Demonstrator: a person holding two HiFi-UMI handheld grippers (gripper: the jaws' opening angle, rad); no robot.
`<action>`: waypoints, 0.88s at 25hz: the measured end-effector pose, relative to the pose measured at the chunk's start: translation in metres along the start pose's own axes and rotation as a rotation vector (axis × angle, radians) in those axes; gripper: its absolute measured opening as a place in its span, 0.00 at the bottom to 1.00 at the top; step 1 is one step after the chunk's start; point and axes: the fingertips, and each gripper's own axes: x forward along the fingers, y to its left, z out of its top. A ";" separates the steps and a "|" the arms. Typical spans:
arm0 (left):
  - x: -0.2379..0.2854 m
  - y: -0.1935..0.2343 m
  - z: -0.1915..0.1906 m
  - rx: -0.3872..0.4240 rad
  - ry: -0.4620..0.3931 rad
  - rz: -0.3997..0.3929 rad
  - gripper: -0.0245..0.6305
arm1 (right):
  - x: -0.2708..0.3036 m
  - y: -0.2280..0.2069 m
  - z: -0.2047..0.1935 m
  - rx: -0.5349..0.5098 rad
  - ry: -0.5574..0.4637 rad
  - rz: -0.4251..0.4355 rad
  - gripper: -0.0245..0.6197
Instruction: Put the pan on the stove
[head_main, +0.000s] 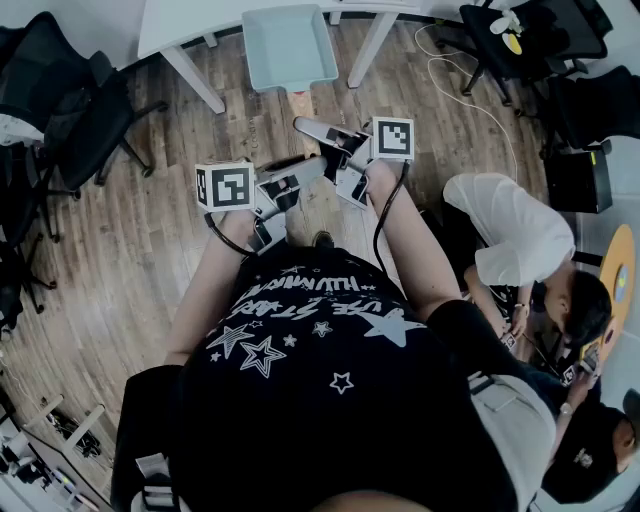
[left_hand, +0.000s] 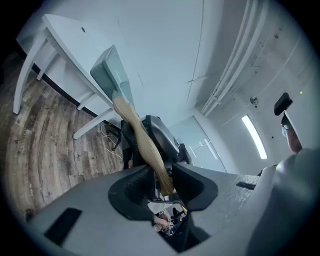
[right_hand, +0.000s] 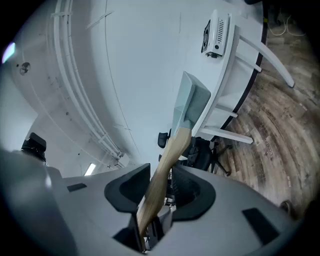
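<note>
Pan (head_main: 290, 45) held aloft over wood floor (head_main: 120, 230), near the white worktop (head_main: 180, 25). Left gripper (left_hand: 162, 181) and right gripper (right_hand: 156, 197) each have jaws clamped on its wooden handle (left_hand: 142, 145). No stove in view. Likely best: keep the 2 grips level, find the stove, carry slowly.

The wood floor (head_main: 120, 230) carries a white table (head_main: 190, 22), black chairs (head_main: 70, 105) and a loose white cable (head_main: 487, 107).
</note>
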 end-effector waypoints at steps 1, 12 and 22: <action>0.001 0.000 -0.002 0.002 0.003 0.000 0.23 | -0.002 -0.001 0.000 -0.009 0.001 0.001 0.24; 0.000 -0.002 -0.004 0.002 0.018 -0.014 0.24 | -0.003 0.000 -0.002 -0.030 -0.001 -0.006 0.25; 0.000 0.001 -0.004 -0.004 0.039 -0.036 0.24 | -0.003 -0.004 0.000 -0.036 -0.018 -0.031 0.24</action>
